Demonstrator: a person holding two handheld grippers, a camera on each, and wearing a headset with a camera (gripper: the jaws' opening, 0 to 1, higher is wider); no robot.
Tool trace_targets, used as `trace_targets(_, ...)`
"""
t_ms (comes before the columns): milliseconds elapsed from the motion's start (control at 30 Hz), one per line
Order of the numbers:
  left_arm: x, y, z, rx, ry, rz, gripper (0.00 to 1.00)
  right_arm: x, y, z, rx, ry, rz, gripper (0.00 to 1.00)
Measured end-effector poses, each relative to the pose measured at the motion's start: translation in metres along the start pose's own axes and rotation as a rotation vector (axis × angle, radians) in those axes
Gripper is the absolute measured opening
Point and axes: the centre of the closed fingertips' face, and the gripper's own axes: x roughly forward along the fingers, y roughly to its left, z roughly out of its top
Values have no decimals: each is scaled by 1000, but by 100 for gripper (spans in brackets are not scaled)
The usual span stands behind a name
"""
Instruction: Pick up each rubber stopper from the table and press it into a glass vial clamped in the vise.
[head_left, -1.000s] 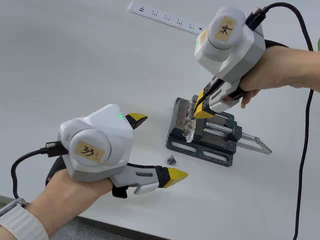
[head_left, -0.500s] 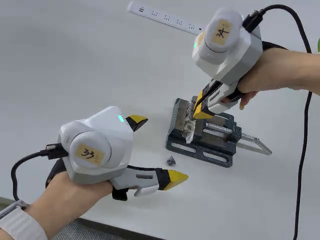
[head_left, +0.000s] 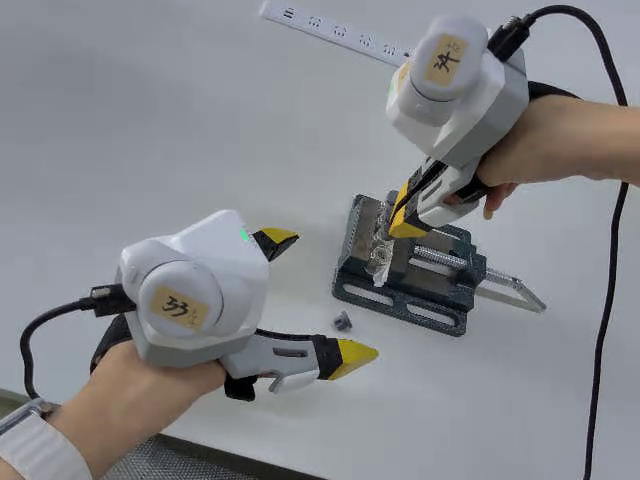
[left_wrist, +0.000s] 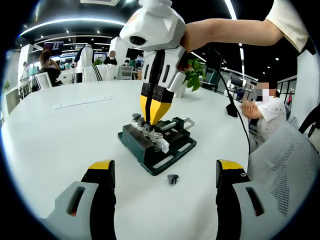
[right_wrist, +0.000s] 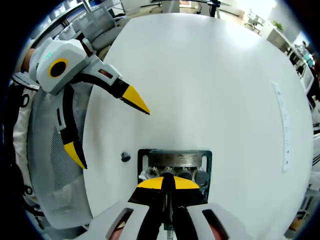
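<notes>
Pressing down over the vise (head_left: 440, 290), the right gripper (head_left: 403, 224) has its jaws closed together on the row of glass vials (head_left: 378, 258), though I cannot tell whether a stopper sits between the tips. The left gripper (head_left: 315, 297) hangs nearby with its jaws wide apart, and one loose rubber stopper (head_left: 342, 320) lies on the table (head_left: 150, 120) just beside the vise's base. To my eye, a tilted or off-centre push could crack the glass or cock a stopper sideways.

Left hand-held gripper (head_left: 320, 295) spread, right hand-held gripper (head_left: 402, 226) closed
</notes>
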Motion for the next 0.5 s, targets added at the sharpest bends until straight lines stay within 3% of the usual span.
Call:
trace_targets(267, 1, 0, 0, -3, -3, 1, 81, 3, -3, -2, -12, 53, -19, 0)
trace_targets(500, 2, 1, 1, -9, -6, 2, 81, 1, -2, -2, 20, 47, -14, 0)
